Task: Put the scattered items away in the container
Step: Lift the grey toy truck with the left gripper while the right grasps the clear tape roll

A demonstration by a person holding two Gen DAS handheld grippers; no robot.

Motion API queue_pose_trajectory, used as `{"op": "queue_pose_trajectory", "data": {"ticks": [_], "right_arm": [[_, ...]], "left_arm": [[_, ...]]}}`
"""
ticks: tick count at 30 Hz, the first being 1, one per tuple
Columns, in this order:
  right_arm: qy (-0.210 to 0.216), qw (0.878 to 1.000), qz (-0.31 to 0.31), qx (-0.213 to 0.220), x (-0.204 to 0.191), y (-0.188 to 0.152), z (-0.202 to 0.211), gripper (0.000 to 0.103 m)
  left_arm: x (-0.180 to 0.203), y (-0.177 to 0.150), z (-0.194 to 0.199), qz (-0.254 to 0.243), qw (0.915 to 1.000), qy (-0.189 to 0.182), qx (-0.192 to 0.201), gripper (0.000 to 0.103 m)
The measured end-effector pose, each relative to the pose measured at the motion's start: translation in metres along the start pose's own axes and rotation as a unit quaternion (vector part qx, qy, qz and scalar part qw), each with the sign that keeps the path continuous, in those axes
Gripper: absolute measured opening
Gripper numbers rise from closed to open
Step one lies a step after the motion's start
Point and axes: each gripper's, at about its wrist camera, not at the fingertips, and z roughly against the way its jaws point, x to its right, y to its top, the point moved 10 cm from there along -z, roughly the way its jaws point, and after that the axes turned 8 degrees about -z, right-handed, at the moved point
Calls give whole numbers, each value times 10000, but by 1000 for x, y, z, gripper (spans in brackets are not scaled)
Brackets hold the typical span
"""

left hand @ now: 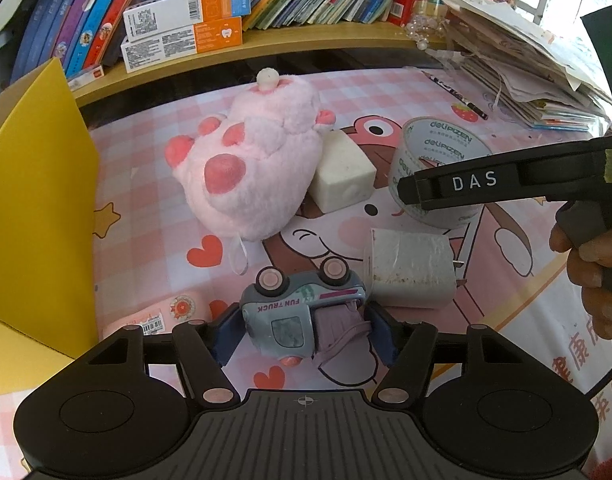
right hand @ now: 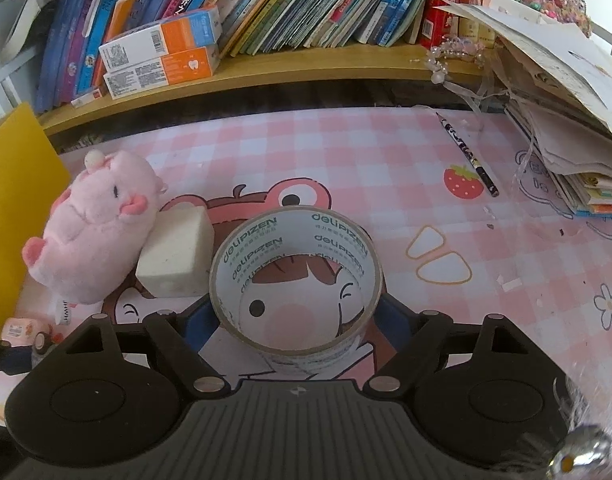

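Observation:
My left gripper (left hand: 305, 332) is shut on a grey-blue toy truck (left hand: 282, 312) lying wheels-up on the pink mat, a blue pad pressed to each side. In the right wrist view, my right gripper (right hand: 296, 316) is shut on a clear tape roll (right hand: 294, 240), standing on end between its fingers. Its black finger (left hand: 466, 184) crosses the tape roll (left hand: 434, 148) in the left wrist view. A pink plush (left hand: 246, 168) leans on a white block (left hand: 342, 176). A white charger plug (left hand: 410, 272) lies right of the truck. The yellow container (left hand: 38, 200) stands at the left.
A wooden shelf (left hand: 266, 44) with books and boxes runs along the back. A paper stack (left hand: 526, 64) fills the back right, with a pencil (right hand: 470, 156) near it. A small pink packet (left hand: 146, 320) lies by the container. A hand (left hand: 594, 272) holds the right gripper.

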Motion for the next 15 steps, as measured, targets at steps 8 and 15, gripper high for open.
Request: {"op": "queue_pose_trajectory", "data": {"ticks": [8, 15], "right_arm": [[1, 10000, 50, 47, 1, -3, 11, 81], [79, 9999, 49, 143, -2, -9, 37, 81]], "left_arm": [[-6, 3, 10, 110, 9999, 36, 121, 65], [0, 9, 25, 77, 9995, -11, 322, 64]]}}
